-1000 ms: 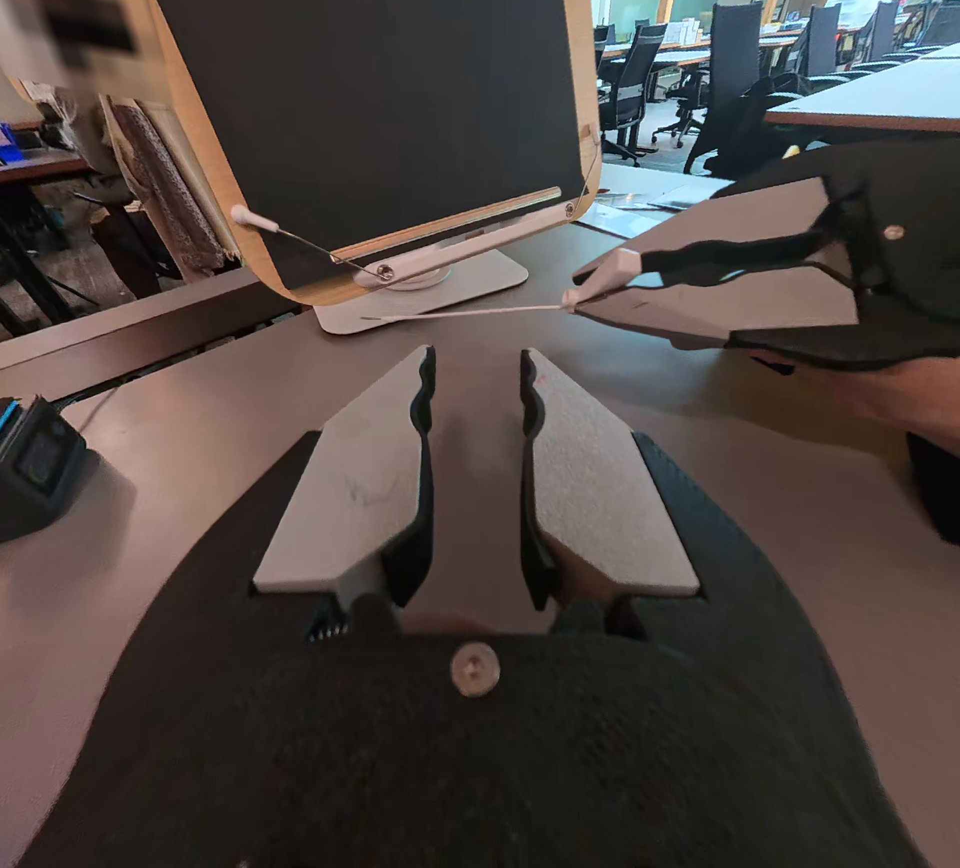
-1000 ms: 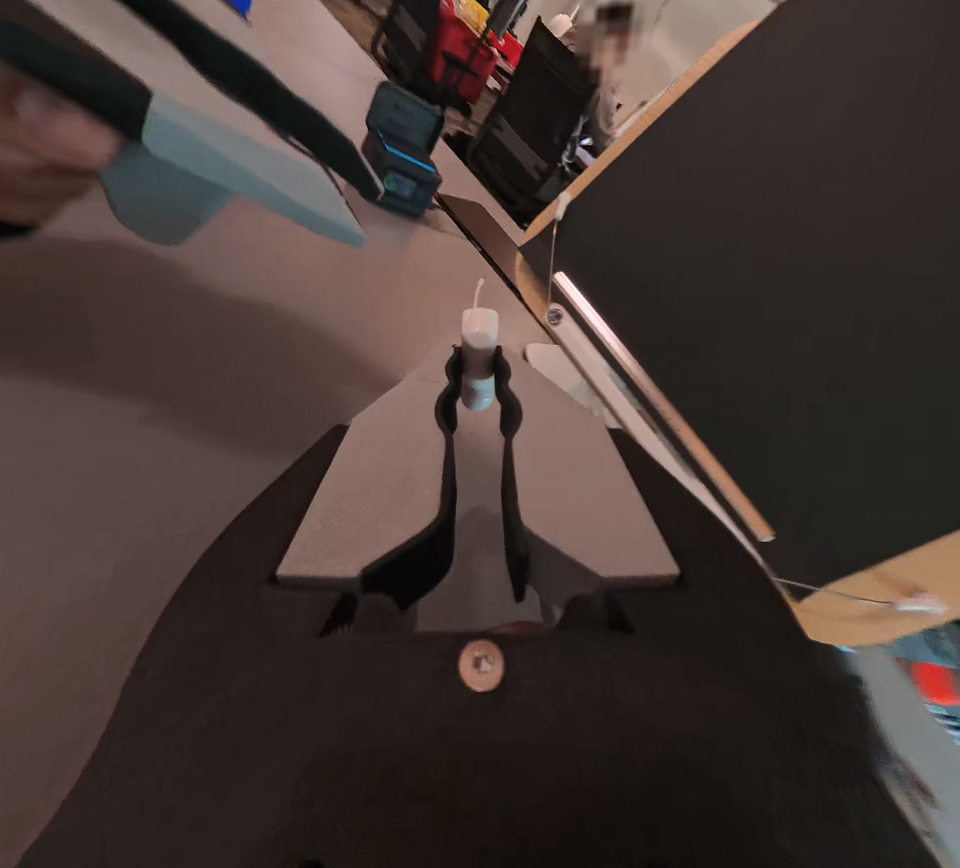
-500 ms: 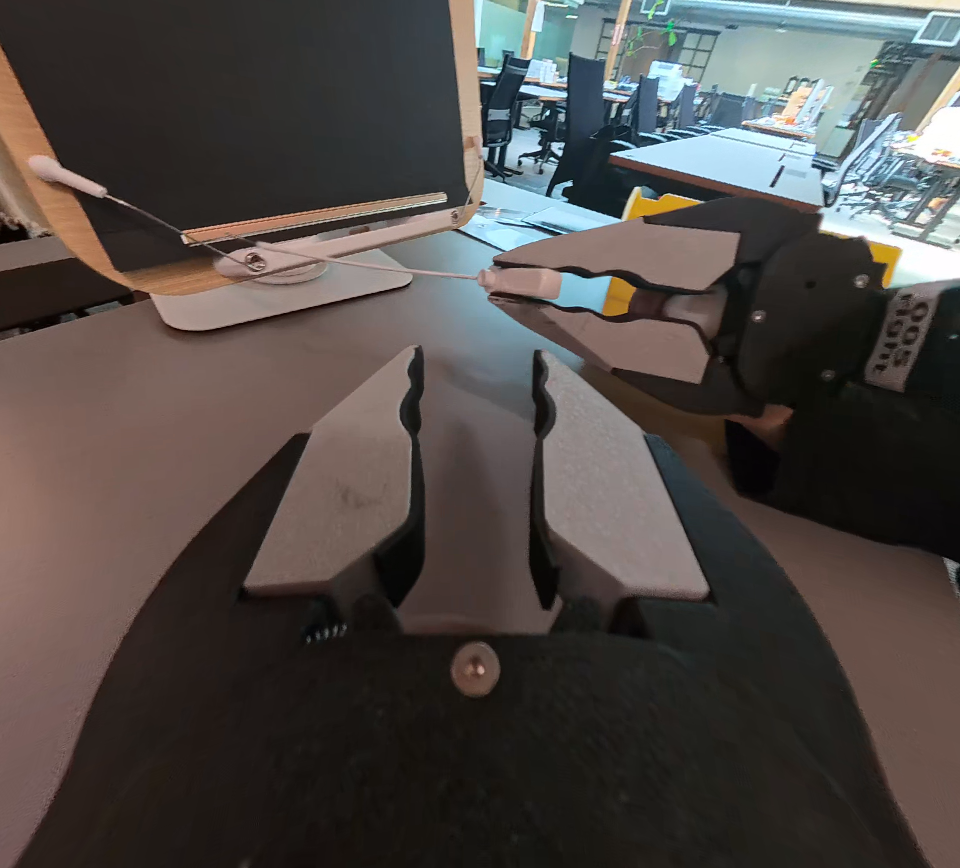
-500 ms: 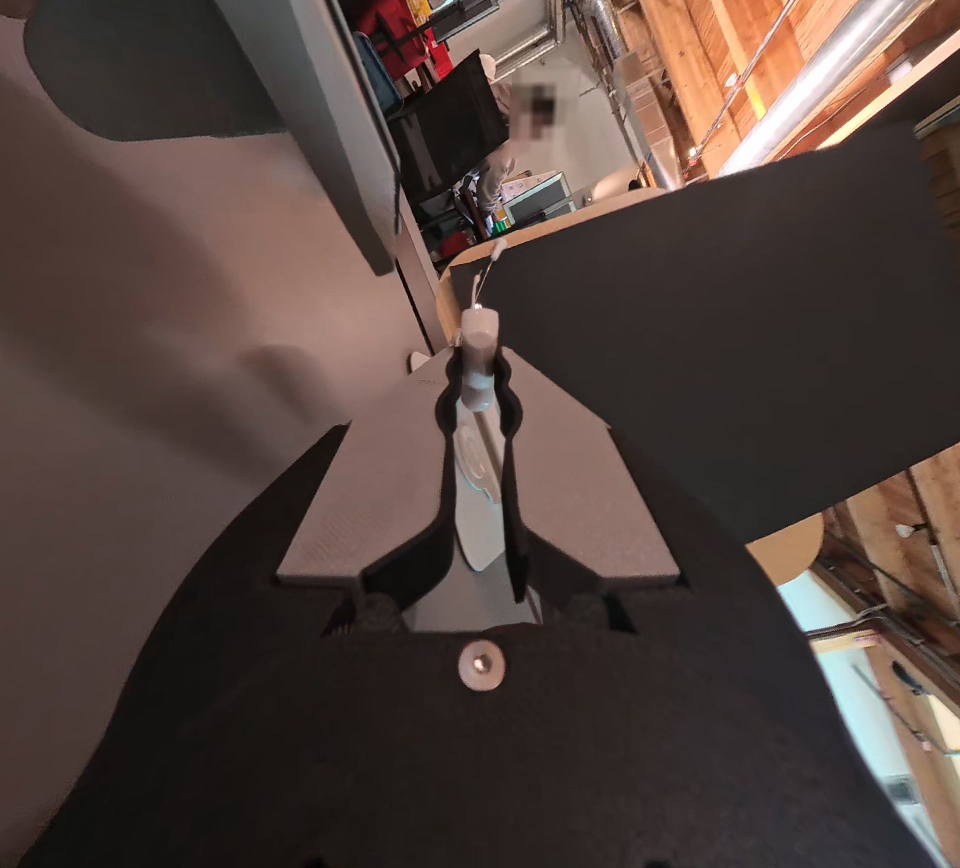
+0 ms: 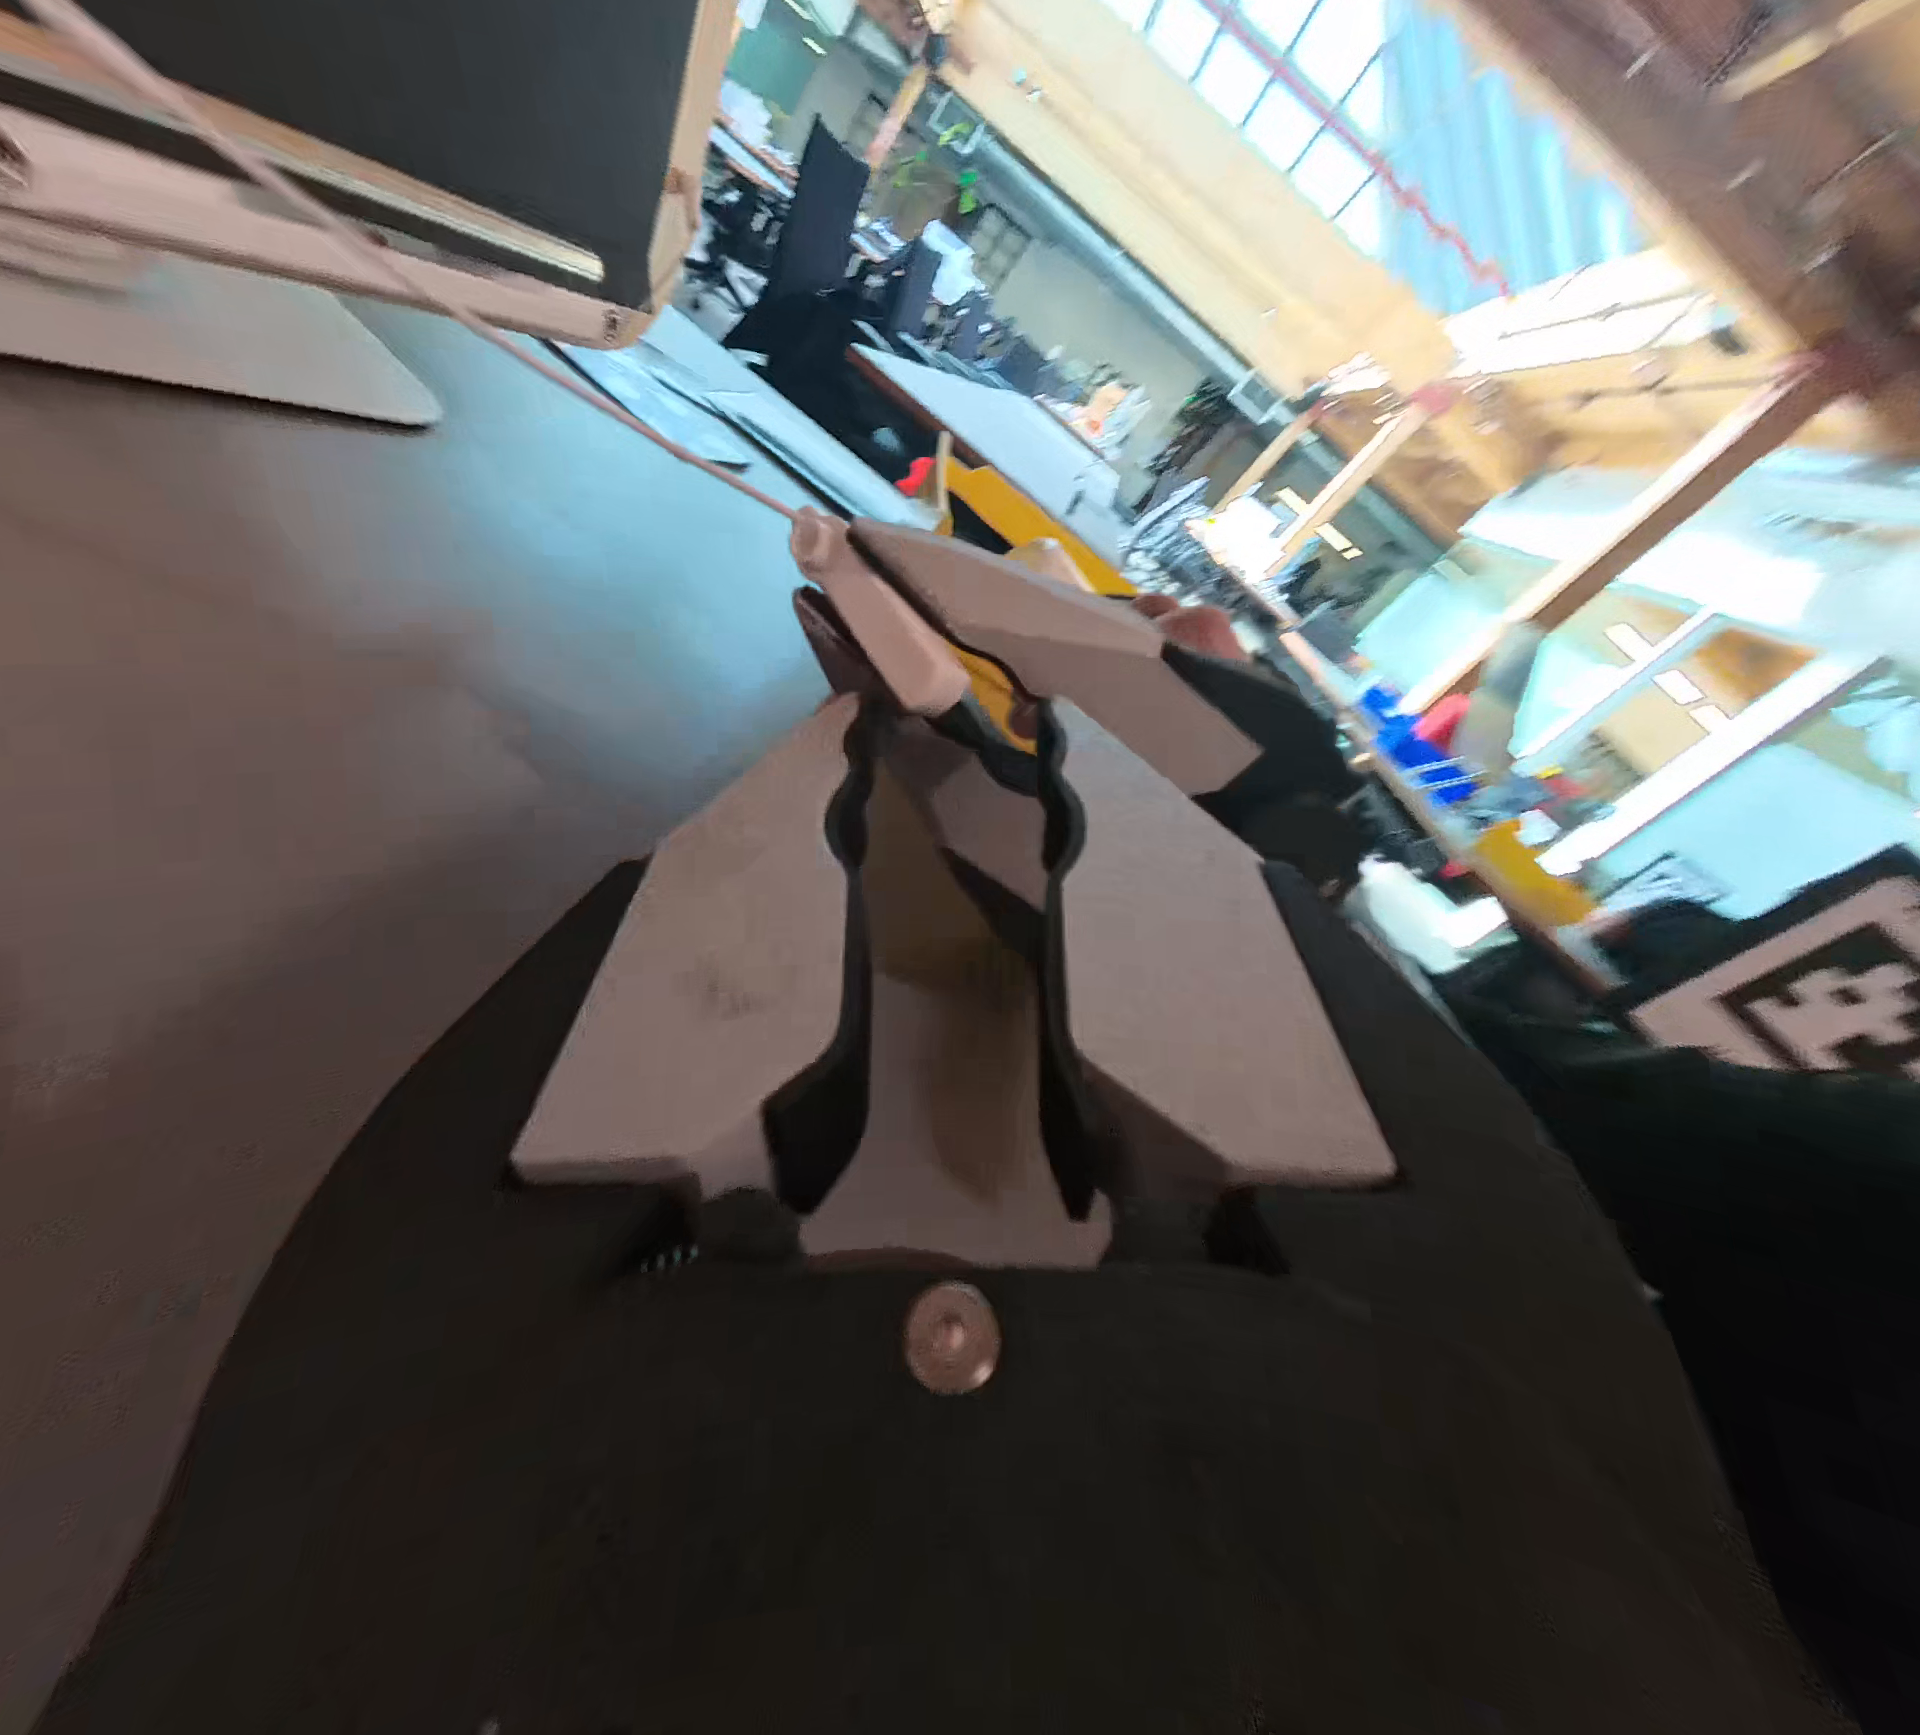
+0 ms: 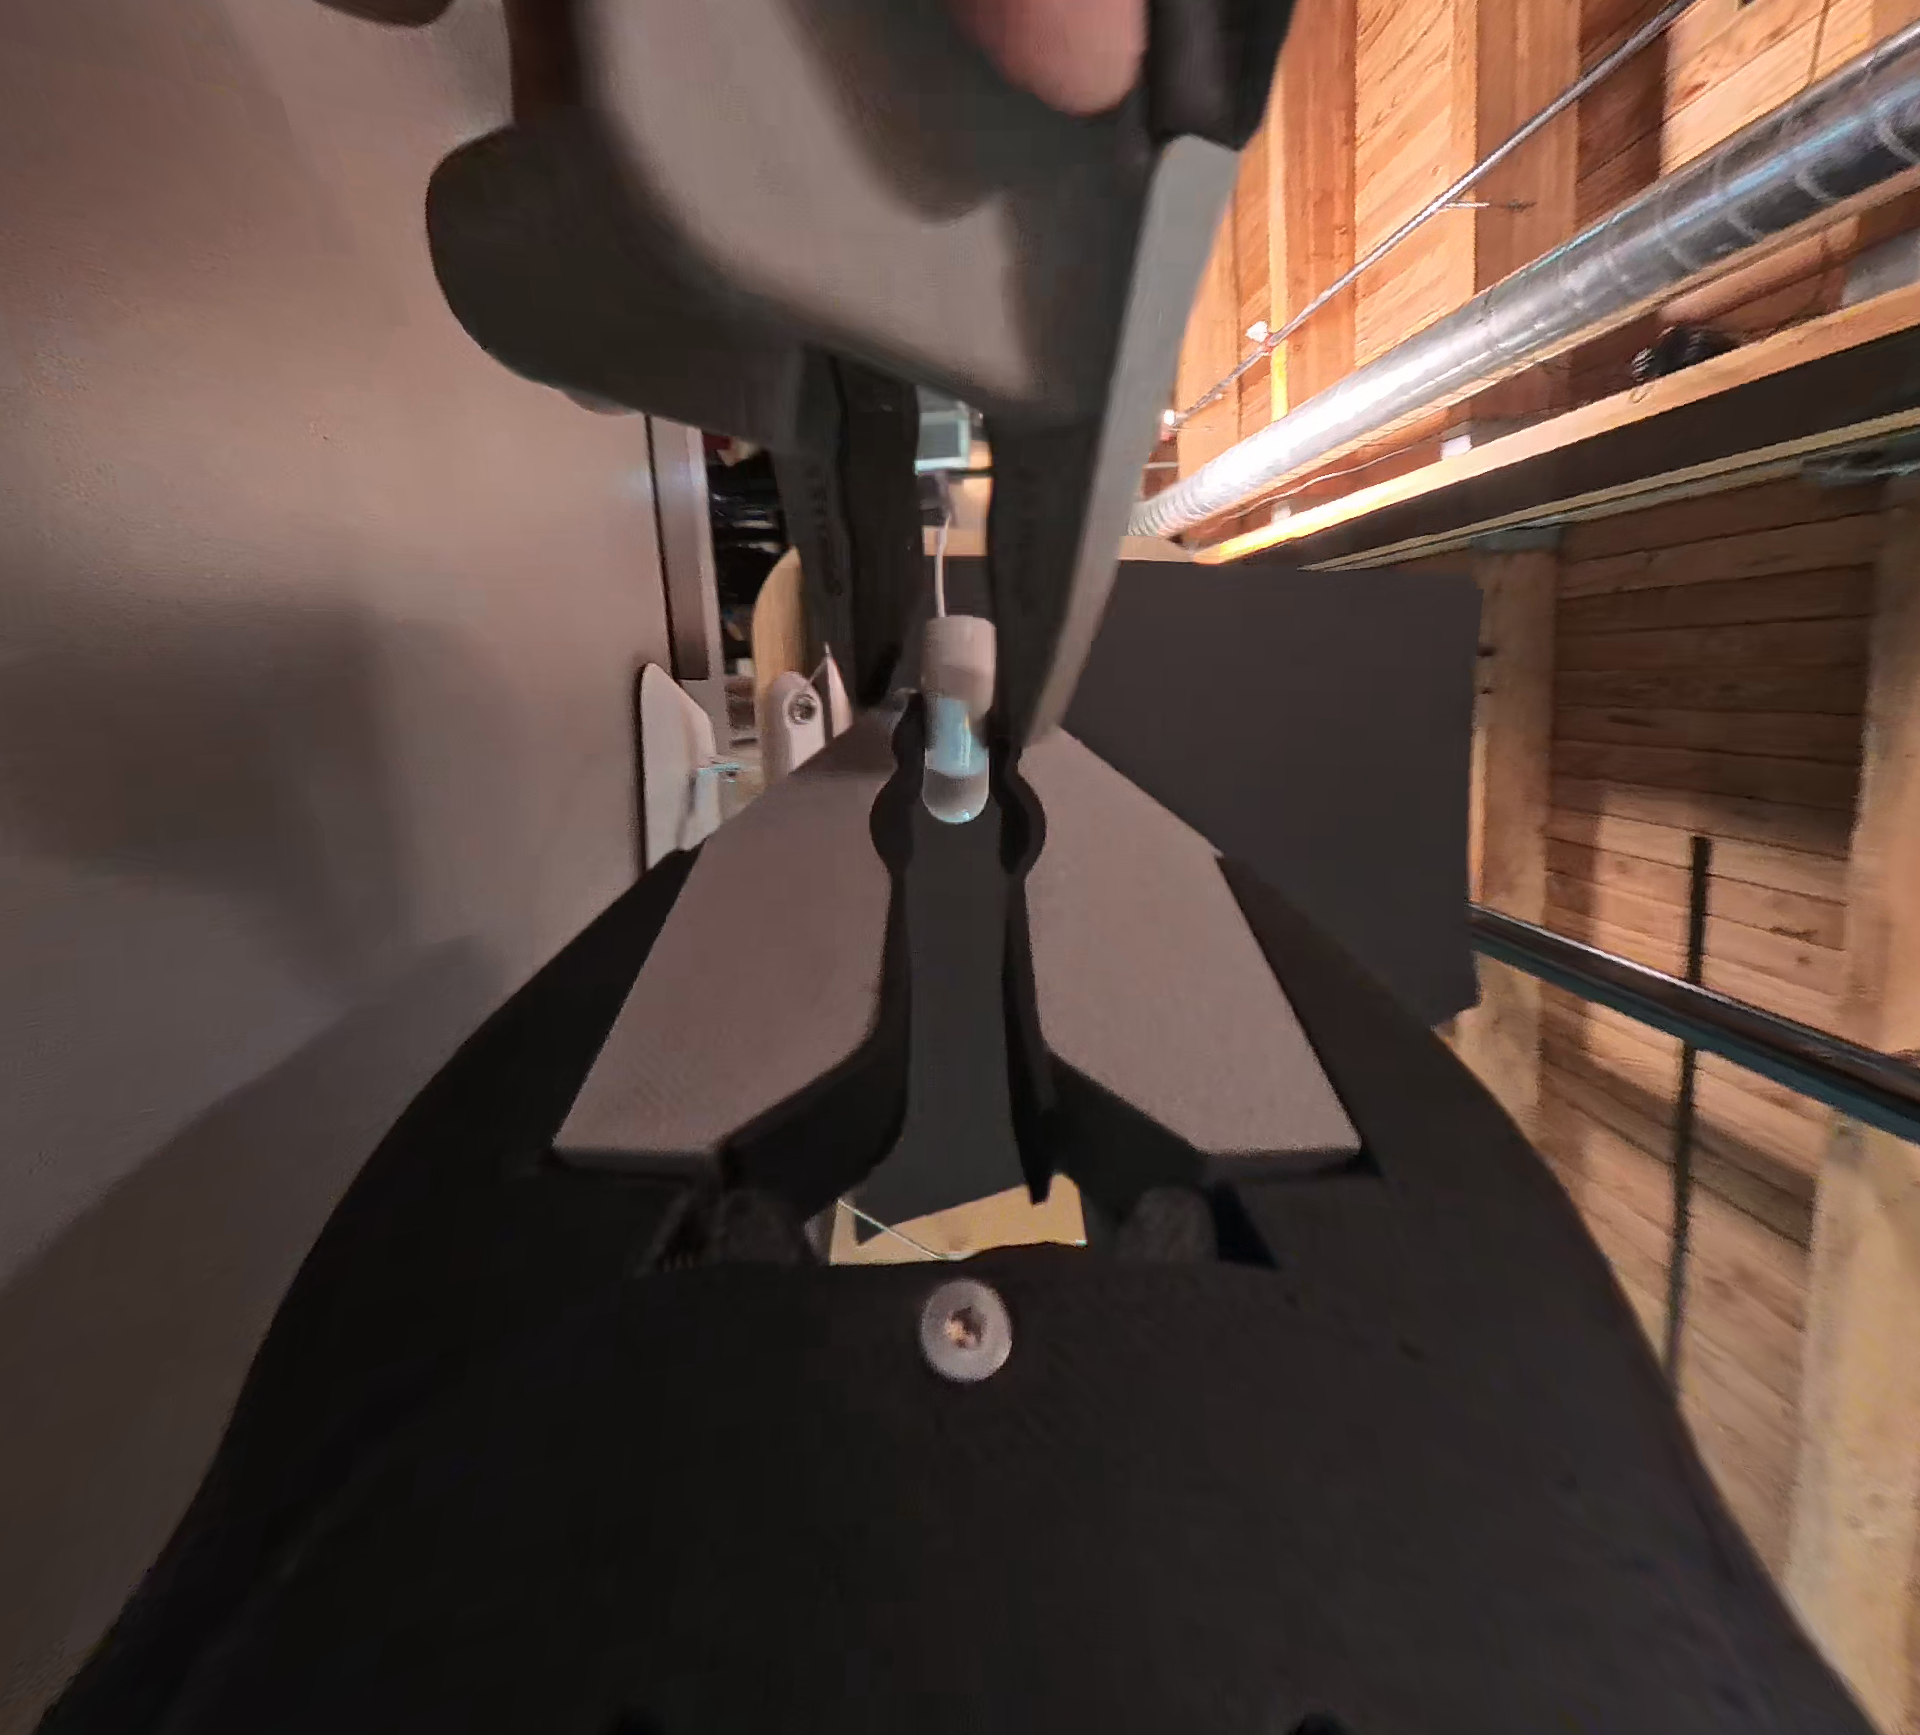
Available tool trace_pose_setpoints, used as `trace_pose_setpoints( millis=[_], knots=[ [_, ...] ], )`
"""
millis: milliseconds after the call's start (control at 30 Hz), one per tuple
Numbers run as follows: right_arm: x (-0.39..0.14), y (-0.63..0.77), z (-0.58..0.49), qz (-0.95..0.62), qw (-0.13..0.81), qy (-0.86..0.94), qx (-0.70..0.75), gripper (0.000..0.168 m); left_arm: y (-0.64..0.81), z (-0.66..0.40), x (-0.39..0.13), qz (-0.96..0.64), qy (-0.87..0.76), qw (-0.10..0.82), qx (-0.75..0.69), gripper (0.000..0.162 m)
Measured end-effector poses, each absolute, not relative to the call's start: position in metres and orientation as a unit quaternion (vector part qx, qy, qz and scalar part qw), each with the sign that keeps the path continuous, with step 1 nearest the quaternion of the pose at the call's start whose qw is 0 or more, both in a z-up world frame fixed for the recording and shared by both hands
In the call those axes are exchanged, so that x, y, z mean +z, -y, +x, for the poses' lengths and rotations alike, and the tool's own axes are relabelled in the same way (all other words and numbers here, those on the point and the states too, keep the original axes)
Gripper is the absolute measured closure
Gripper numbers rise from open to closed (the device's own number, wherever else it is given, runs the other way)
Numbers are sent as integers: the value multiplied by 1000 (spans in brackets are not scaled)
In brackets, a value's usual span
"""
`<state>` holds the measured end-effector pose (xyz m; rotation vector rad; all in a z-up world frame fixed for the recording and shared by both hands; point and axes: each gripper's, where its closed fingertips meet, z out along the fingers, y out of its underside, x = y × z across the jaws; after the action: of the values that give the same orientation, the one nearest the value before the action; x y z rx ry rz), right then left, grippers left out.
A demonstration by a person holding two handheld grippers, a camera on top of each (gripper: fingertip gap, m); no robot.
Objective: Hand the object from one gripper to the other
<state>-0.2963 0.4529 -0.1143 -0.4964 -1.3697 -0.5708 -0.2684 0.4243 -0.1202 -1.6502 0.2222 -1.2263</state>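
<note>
**Handover about to happen above the worktop**

Object (image 6: 951, 719), a small white plug on a thin cord (image 5: 644, 428), sits clenched between the tips of the right gripper (image 6: 951, 740), held in the air over the brown worktop (image 5: 312, 698), well off its edges. The left gripper (image 5: 951, 750) hovers with its jaws spread and empty, tips touching or just short of the plug. The step in hand looks like the approach; next, I judge, the left must bracket the plug squarely and clamp before the right lets go
</note>
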Motion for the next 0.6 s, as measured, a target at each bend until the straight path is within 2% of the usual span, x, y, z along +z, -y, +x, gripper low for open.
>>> trace_pose_setpoints(
  millis=[333, 400, 600],
  knots=[
    [-110, -444, -298, -189, 718, 609, -279, 160, -422, -272, -121, -672, -82, 489, -550, 142],
    [-112, -446, -297, -190, 714, 612, -283, 160, -423, -276, -118, -662, -77, 495, -558, 151],
    [-116, -446, -299, -188, 705, 619, -289, 160, -425, -279, -122, -670, -74, 497, -547, 150]
  ],
)
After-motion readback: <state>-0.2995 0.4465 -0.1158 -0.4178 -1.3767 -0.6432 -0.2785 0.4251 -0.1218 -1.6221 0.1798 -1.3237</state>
